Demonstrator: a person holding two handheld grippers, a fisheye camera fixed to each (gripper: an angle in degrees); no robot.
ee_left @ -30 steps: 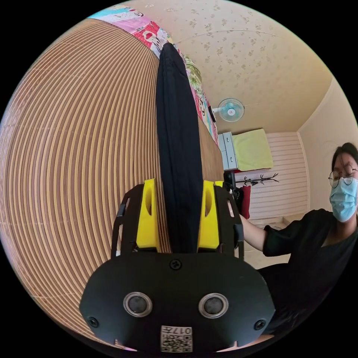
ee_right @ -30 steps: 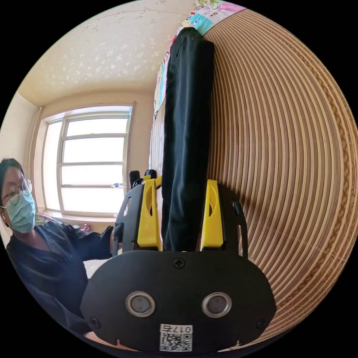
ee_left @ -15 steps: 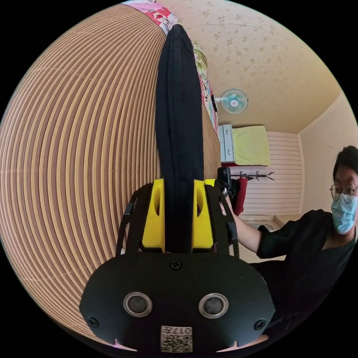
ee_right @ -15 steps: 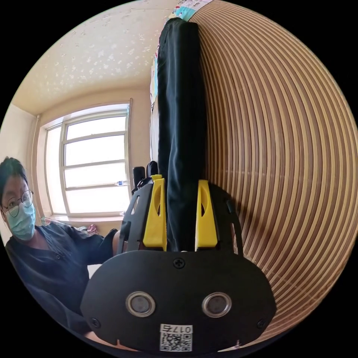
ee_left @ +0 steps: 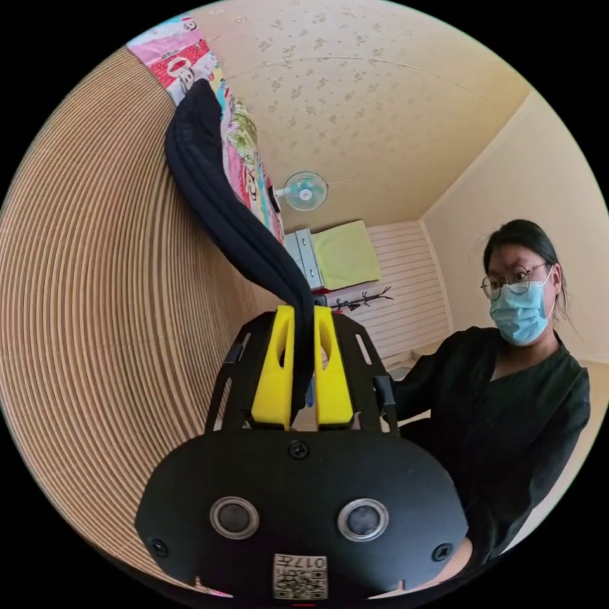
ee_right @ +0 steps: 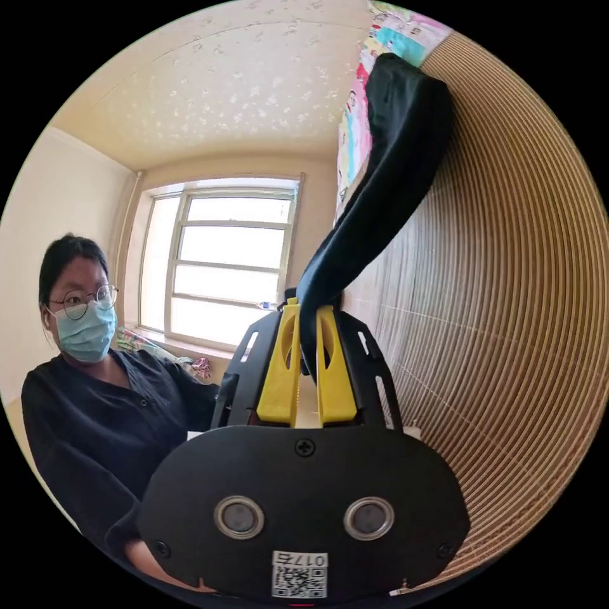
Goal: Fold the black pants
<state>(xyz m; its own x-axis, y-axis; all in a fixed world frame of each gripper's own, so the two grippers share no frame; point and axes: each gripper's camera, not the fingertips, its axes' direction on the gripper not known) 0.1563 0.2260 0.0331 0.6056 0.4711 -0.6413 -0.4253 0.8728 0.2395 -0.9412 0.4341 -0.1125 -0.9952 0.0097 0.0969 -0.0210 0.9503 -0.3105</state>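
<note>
Room with cream walls and a speckled ceiling; a striped bamboo mat point(ee_left: 108, 304) covers the surface under the work, with a patterned, brightly coloured sheet point(ee_left: 238, 143) along its far edge. Left gripper view: wall fan point(ee_left: 304, 189), a yellow cloth point(ee_left: 346, 254) draped over a pale cabinet, a coat rack beside it. Right gripper view: large window point(ee_right: 222, 260), bamboo mat point(ee_right: 507, 304) on the other side of the frame. Person in a dark top and a face mask sits beside the mat, seen in both views point(ee_left: 501, 406) point(ee_right: 108, 412). Black pants point(ee_left: 238, 216) are gathered into a long narrow band; the far end lies on the mat next to the patterned sheet, and the near end rises off the mat in a curve toward the camera. Left gripper point(ee_left: 303, 371): yellow jaws nearly closed, both pressing on the near end of the band, fabric pinched thin between them. Right gripper point(ee_right: 307, 371): jaws likewise nearly closed on the black pants point(ee_right: 387, 184), both sides bearing on the cloth, which rises from the grip and runs up to its far end on the mat by the sheet. In each view the band is lifted clear of the mat near the jaws and touches it at the far end.
</note>
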